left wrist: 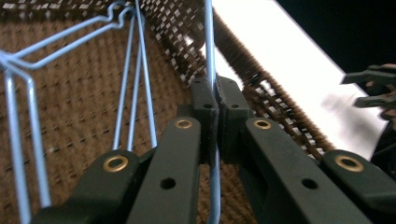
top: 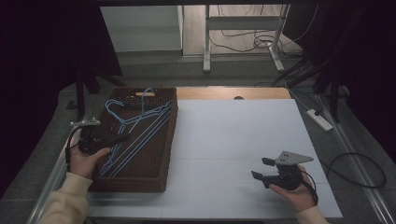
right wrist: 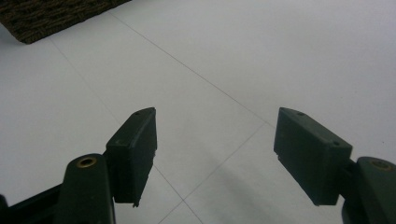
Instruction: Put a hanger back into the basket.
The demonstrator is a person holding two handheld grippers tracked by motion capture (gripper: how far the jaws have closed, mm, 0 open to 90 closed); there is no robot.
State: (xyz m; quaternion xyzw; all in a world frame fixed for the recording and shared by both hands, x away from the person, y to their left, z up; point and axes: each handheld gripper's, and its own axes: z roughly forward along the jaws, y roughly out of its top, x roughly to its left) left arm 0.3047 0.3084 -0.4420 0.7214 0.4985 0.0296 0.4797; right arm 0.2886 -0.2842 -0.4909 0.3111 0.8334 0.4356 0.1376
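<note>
The left tool [left wrist: 216, 100] is clamped on a single blue wire of a hanger [left wrist: 211, 51], with the wire running between the pads close to their tips. That hanger lies among other blue wire hangers [top: 133, 128] stacked in the brown woven basket [top: 161, 182], which sits at the left side of the white worktop [top: 233, 140]. The grip is narrow and near the pad ends, so the thin wire may slide or pivot between the pads once the hanger is raised, letting it swing or drop back. The hangers overlap, and their hooks and shoulders cross near the far end of the basket; lifting one is likely to snag a neighbour and drag it up as well, or tip it over the rim. A snagged hook could also catch in the open weave of the basket wall and pull the basket across the worktop. Which hanger the gripped wire belongs to cannot be judged with certainty, since the stack is tangled in the high view. The right tool [right wrist: 215, 140] hovers over bare worktop, well apart from the basket, jaws spread with nothing between them, and so cannot steady the basket from its present position.
</note>
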